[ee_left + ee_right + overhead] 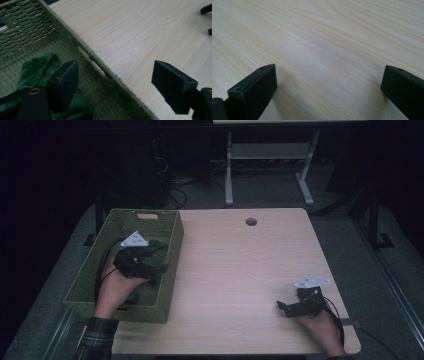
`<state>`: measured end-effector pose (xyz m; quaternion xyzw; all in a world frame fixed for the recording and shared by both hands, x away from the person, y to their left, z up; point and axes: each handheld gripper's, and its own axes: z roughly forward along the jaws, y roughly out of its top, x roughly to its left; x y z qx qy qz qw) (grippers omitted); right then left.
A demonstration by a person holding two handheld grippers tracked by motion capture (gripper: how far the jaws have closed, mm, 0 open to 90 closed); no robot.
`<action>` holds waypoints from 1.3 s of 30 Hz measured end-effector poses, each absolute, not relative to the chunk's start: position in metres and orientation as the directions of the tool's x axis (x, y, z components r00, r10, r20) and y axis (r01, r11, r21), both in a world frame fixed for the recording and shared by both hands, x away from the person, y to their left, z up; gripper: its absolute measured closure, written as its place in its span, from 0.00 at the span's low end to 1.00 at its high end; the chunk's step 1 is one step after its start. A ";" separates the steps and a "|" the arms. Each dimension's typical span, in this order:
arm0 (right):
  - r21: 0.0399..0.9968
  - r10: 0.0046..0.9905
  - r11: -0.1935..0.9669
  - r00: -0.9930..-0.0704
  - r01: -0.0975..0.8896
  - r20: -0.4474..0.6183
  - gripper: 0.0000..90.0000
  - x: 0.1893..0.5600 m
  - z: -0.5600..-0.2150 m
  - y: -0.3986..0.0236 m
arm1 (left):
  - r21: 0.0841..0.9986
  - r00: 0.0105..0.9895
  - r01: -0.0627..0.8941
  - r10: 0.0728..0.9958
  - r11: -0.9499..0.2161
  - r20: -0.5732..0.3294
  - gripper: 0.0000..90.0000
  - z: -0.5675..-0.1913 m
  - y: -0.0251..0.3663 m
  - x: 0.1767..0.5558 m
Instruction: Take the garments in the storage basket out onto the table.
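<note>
Right now my left gripper (159, 266) is over the green woven basket (172, 245) that sits on the left side of the light wood table (240, 270). A dark green cloth (156, 249) lies inside the basket, on its floor, close to the wall next to the bare table. From the left gripper view I see the cloth (37, 68) just behind and under one black jaw, while the other jaw hangs out over the table on the far side of the basket wall (100, 66). So the wall runs between my two jaws. They stand wide apart and hold nothing; the cloth is not pinched. I cannot tell if the near jaw touches the cloth. My right gripper (280, 306) rests low on the table near the front right corner, well apart from the basket. In the right gripper view its two black jaws are spread wide with bare wood between them, so it has hold of nothing too. A small round hole (251, 222) is in the table near the far edge.
</note>
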<state>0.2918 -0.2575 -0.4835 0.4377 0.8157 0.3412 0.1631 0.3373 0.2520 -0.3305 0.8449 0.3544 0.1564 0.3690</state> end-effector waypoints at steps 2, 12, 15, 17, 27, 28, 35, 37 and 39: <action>0.700 0.825 0.384 -0.564 0.603 0.033 0.00 0.292 -0.484 -0.258 | 0.734 0.693 0.487 0.721 -0.475 0.007 0.26 -0.331 0.258 0.337; 0.699 0.826 0.384 -0.563 0.603 0.033 0.00 0.292 -0.483 -0.257 | 0.715 0.635 0.529 0.772 -0.458 0.024 0.37 -0.338 0.283 0.340; 0.699 0.825 0.384 -0.564 0.603 0.032 0.00 0.292 -0.483 -0.258 | 0.704 0.624 0.539 0.781 -0.462 0.035 0.40 -0.341 0.290 0.341; 0.700 0.826 0.384 -0.563 0.603 0.033 0.00 0.292 -0.484 -0.257 | 0.696 0.616 0.546 0.786 -0.466 0.043 0.41 -0.342 0.295 0.342; 0.700 0.826 0.384 -0.563 0.603 0.033 0.00 0.292 -0.484 -0.257 | 0.673 0.587 0.570 0.807 -0.471 0.067 0.45 -0.356 0.315 0.350; 0.699 0.825 0.384 -0.564 0.603 0.032 0.00 0.292 -0.483 -0.258 | 0.668 0.589 0.573 0.805 -0.476 0.069 0.45 -0.358 0.316 0.351; 0.699 0.826 0.384 -0.563 0.603 0.033 0.00 0.292 -0.484 -0.257 | 0.632 0.582 0.590 0.807 -0.502 0.097 0.47 -0.366 0.320 0.355; 0.699 0.826 0.383 -0.563 0.603 0.033 0.00 0.292 -0.484 -0.257 | 0.617 0.582 0.598 0.806 -0.512 0.104 0.46 -0.369 0.322 0.357; 0.699 0.825 0.384 -0.564 0.603 0.032 0.00 0.292 -0.484 -0.258 | 0.613 0.580 0.599 0.807 -0.515 0.111 0.46 -0.371 0.322 0.358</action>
